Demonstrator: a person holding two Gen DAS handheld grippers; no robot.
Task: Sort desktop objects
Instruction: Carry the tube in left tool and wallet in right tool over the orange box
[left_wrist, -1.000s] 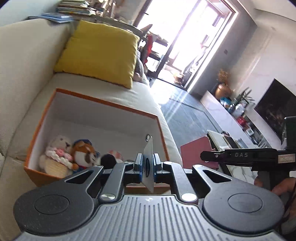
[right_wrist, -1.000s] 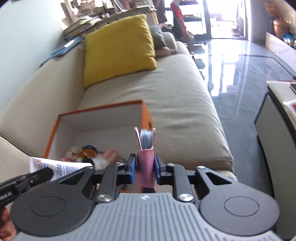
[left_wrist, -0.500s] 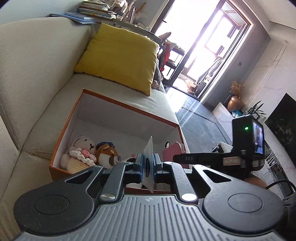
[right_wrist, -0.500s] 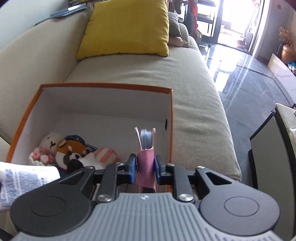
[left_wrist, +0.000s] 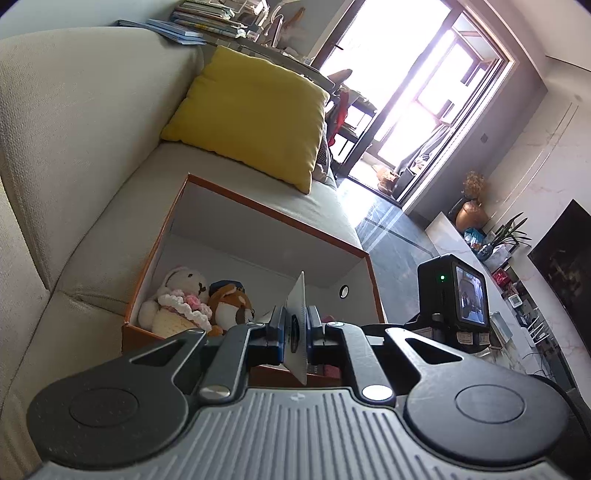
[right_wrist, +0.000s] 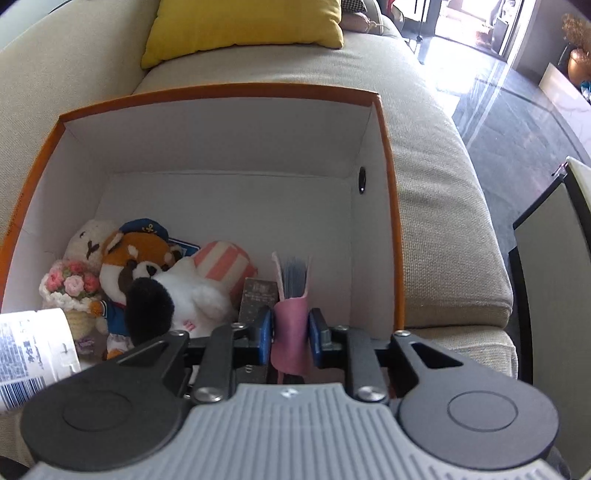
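- Your right tool (right_wrist: 290, 332) sits at the bottom centre of the right wrist view, its blue pads pinching a pink notebook (right_wrist: 291, 314) that stands upright with its page edges fanned at the top.
- Your left tool (left_wrist: 295, 328), at the lower centre of the left wrist view, is pressed together on a thin printed card (left_wrist: 298, 325), seen edge-on there; its barcoded face shows at the lower left of the right wrist view.
- Just beyond both tools lies the orange box (right_wrist: 388, 155) on the sofa (right_wrist: 436, 206); the notebook hangs over its lower right corner, inside the rim.
- In the box's lower left already lie a cream bunny (right_wrist: 86, 243), a red panda plush (right_wrist: 136, 258), a black-and-white plush (right_wrist: 173, 291) and a dark flat item (right_wrist: 256, 295).
- So the sorting looks well under way: you have two items left in hand to release into the box.
- Farther up, a yellow cushion (left_wrist: 251, 114) leans on the sofa back.
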